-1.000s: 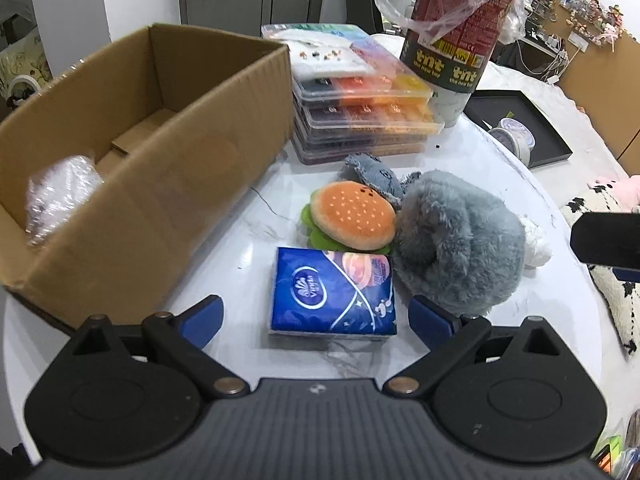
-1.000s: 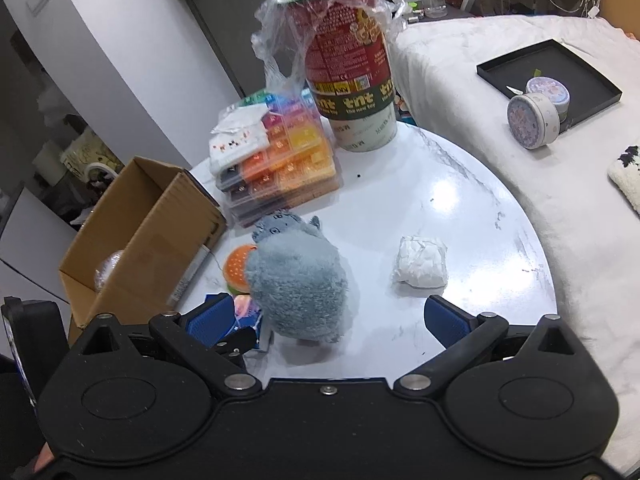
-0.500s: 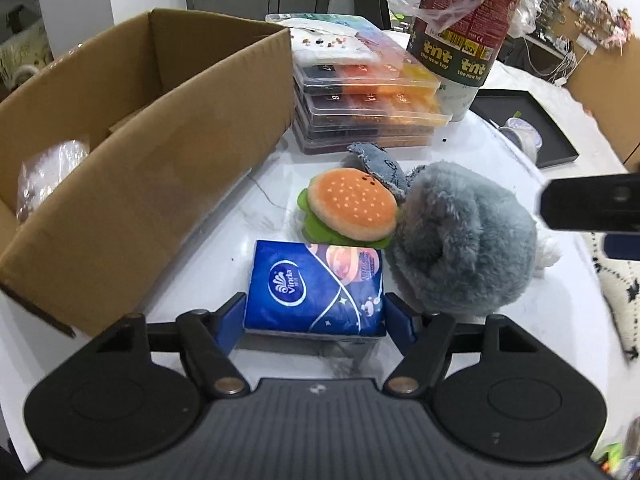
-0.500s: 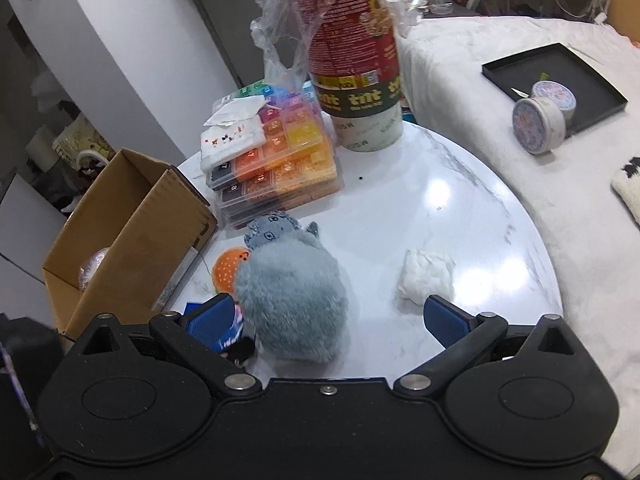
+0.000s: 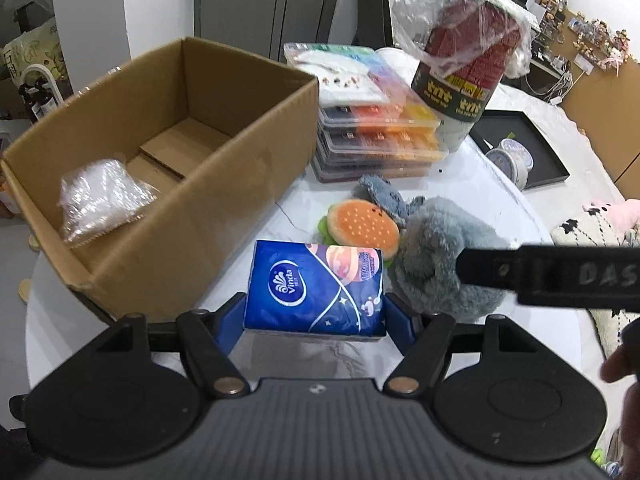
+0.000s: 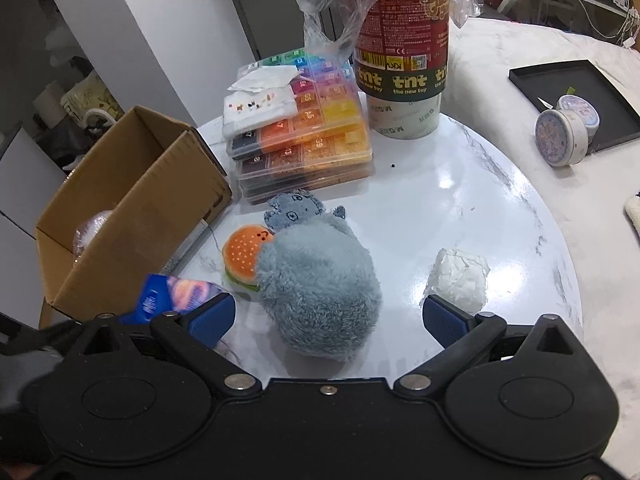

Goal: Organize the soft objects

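My left gripper point(image 5: 315, 312) is shut on a blue tissue pack point(image 5: 316, 280), its blue pads pressing both short sides, and holds it just above the white table point(image 6: 460, 200). In the right wrist view the pack point(image 6: 176, 294) shows at the lower left. A grey plush toy point(image 6: 320, 280) lies on the table with an orange burger plush point(image 6: 242, 256) against its left side. My right gripper point(image 6: 328, 316) stands open just above the near end of the grey plush point(image 5: 432, 248). A white crumpled soft packet point(image 6: 458, 280) lies by its right finger.
An open cardboard box point(image 5: 200, 200) stands at the left with a clear plastic bag point(image 5: 100, 196) inside. Behind the toys are stacked bead cases point(image 5: 376, 136) and a tall red tube point(image 5: 464, 76). A black tray point(image 5: 520, 140) and round tins point(image 6: 564, 136) lie at the right.
My left gripper closed on the tissue pack and raised it a little off the table. My right gripper moved left over the grey plush, still open.
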